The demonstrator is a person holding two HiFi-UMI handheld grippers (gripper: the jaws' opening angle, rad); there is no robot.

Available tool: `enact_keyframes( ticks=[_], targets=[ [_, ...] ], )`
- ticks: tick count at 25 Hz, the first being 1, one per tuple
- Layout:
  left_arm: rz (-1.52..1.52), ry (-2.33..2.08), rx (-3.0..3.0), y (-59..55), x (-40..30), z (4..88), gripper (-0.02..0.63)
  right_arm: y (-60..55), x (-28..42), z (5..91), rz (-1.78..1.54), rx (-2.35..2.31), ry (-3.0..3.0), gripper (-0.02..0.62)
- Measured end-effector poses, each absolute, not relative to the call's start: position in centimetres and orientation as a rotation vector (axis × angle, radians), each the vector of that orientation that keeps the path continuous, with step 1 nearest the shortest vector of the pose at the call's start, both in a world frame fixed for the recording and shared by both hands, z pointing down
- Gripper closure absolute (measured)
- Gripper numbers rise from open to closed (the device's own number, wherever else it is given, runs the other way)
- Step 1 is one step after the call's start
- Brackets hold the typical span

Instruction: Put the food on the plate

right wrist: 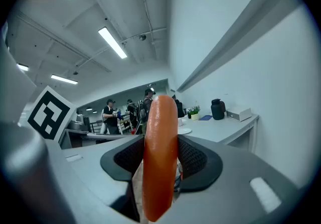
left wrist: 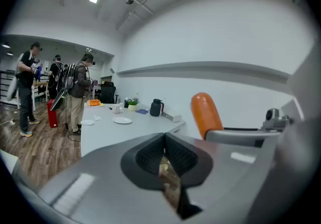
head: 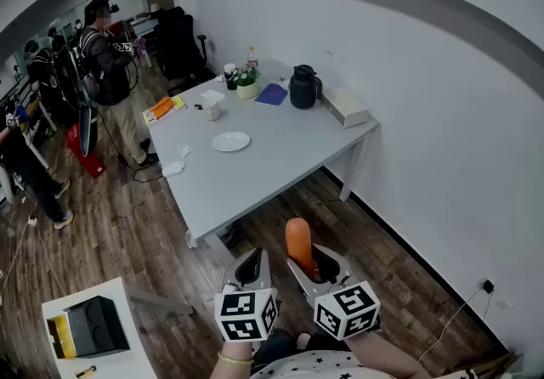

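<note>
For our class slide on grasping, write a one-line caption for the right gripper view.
Right gripper clamps an orange sausage between its fingers, with the white plate on the grey table ahead.

A grey table [head: 280,156] stands against the white wall. On its far end is a black jug [head: 303,87], with a white box [head: 344,105] just beside it at the wall-side corner. A blue pad [head: 272,94] lies on the jug's other side. A potted plant [head: 247,85] and a bottle [head: 252,57] are at the far edge. A white cup [head: 212,112] and an orange packet [head: 162,107] are near the far left corner. Two crumpled tissues [head: 173,168] lie on the table's left edge. A person [head: 110,63] stands on the wood floor left of the table, and a black chair [head: 178,42] is beyond it. Well apart from the table, at the near left, a black box [head: 95,326] sits on a small white stand.
</note>
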State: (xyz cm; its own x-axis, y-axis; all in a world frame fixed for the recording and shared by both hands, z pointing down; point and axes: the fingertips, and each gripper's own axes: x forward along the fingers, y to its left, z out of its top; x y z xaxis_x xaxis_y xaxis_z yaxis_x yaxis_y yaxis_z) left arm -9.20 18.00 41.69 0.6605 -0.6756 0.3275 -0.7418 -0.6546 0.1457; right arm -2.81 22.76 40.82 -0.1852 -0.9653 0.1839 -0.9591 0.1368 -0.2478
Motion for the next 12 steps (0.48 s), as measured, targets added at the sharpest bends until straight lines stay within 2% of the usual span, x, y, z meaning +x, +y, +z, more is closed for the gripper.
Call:
enact_keyframes(
  ticks=[12],
  targets=[
    [0.366,-1.162,2.589,17.0,-6.7,42.7,0.598,22.1,0.5,42.0,-0.519,-1.985,2.360,0.391]
  ],
)
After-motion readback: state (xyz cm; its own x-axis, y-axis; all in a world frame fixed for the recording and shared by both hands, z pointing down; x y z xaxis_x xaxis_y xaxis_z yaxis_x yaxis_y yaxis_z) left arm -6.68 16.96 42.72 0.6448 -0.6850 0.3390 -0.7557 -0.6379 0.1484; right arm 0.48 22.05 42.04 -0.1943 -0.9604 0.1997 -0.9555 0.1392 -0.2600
